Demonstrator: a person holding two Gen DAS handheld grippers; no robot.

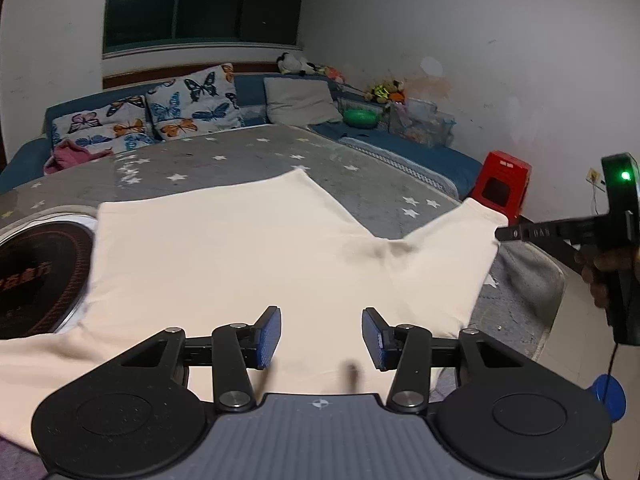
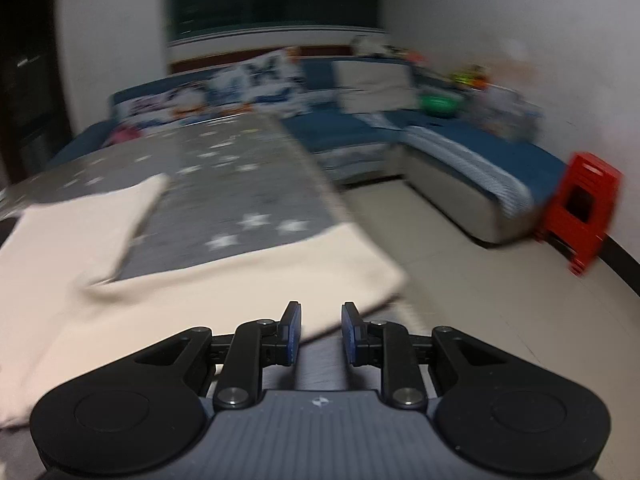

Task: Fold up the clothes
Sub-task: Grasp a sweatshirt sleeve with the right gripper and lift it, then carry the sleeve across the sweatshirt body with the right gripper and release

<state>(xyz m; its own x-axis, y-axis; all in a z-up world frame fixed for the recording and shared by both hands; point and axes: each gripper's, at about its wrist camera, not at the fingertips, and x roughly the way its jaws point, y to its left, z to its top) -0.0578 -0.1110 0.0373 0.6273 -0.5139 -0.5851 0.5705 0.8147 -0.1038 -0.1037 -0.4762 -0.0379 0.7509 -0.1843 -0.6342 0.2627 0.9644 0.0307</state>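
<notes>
A cream T-shirt (image 1: pixel 240 256) lies spread flat on a grey star-patterned cover (image 1: pixel 248 152). My left gripper (image 1: pixel 321 336) is open and empty, hovering over the shirt's near part. The right gripper shows in the left wrist view (image 1: pixel 500 234) at the tip of the shirt's right sleeve (image 1: pixel 452 248). In the blurred right wrist view, my right gripper (image 2: pixel 321 334) is open, with its fingers at the near edge of that sleeve (image 2: pixel 280 280). The shirt's body (image 2: pixel 80 220) lies to the left.
A round dark disc (image 1: pixel 40 276) lies under the shirt's left edge. A blue sofa (image 1: pixel 400 148) with butterfly pillows (image 1: pixel 192 104) runs behind and to the right. A red plastic stool (image 1: pixel 504 184) stands by the wall. The cover's right edge drops to tiled floor (image 2: pixel 480 280).
</notes>
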